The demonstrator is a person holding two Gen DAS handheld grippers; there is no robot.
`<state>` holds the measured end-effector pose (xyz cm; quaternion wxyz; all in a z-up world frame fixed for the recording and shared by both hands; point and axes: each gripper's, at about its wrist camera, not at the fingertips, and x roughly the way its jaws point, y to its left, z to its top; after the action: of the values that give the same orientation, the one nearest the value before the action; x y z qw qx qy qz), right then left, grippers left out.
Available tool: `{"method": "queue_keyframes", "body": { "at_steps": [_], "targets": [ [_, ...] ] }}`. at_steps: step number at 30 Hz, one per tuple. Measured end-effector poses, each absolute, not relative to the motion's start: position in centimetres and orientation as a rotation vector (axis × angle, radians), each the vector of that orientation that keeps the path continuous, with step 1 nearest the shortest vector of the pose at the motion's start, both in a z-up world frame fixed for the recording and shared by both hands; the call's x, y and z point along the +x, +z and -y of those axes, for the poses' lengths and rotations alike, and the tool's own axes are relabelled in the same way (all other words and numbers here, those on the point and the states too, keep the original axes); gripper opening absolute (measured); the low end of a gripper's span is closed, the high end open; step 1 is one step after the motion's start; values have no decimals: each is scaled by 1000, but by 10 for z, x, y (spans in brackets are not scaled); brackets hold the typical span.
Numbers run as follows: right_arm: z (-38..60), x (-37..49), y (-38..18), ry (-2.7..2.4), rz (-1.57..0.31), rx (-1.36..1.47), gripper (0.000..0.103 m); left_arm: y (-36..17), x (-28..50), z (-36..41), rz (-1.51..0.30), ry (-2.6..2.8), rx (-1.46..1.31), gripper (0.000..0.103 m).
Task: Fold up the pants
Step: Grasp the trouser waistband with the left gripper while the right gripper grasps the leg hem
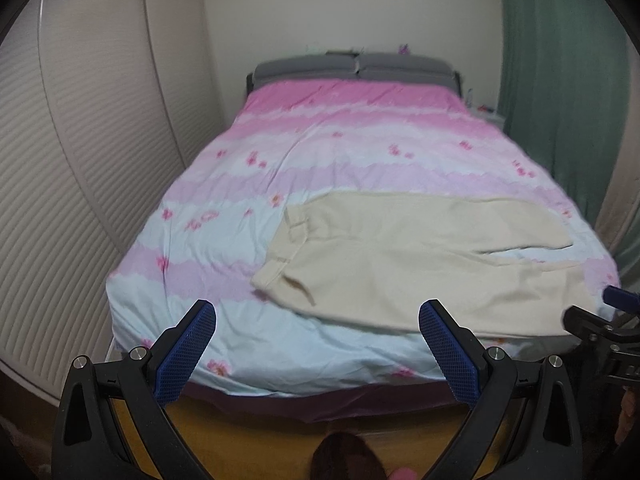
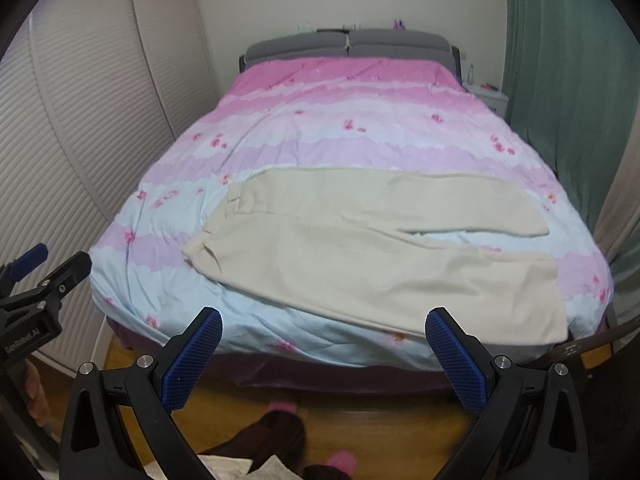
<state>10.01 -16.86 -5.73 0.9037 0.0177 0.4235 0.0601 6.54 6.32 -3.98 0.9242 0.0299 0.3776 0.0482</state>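
Cream pants (image 1: pixel 400 256) (image 2: pixel 360 248) lie spread flat across the near end of the bed, waistband to the left and both legs running to the right, slightly parted at the hems. My left gripper (image 1: pixel 317 312) hovers open in front of the bed's foot, just short of the waistband, with nothing between its blue pads. My right gripper (image 2: pixel 323 320) is also open and empty, held before the near leg's lower edge. The right gripper (image 1: pixel 600 320) shows at the right edge of the left wrist view, and the left gripper (image 2: pixel 40 280) at the left edge of the right wrist view.
The bed carries a pink, lilac and pale blue flowered duvet (image 1: pixel 320 152) (image 2: pixel 320 120) with a grey headboard (image 2: pixel 348 46). A slatted wardrobe (image 1: pixel 80 160) stands left, a green curtain (image 2: pixel 560 80) and white nightstand (image 2: pixel 486 98) right. The person's feet (image 2: pixel 280 432) stand on the wooden floor.
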Motion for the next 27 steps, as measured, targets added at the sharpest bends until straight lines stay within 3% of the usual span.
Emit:
{"method": "queue_keyframes", "body": {
  "at_steps": [16,27],
  "targets": [
    [140,229,-208,-73,-1191,302,102,-221,257,-144,-1223,6,36,103],
    [146,261,-306,-224,-1376,522,94,-324,311,-156,-1458,-38,-50,103]
  ]
}}
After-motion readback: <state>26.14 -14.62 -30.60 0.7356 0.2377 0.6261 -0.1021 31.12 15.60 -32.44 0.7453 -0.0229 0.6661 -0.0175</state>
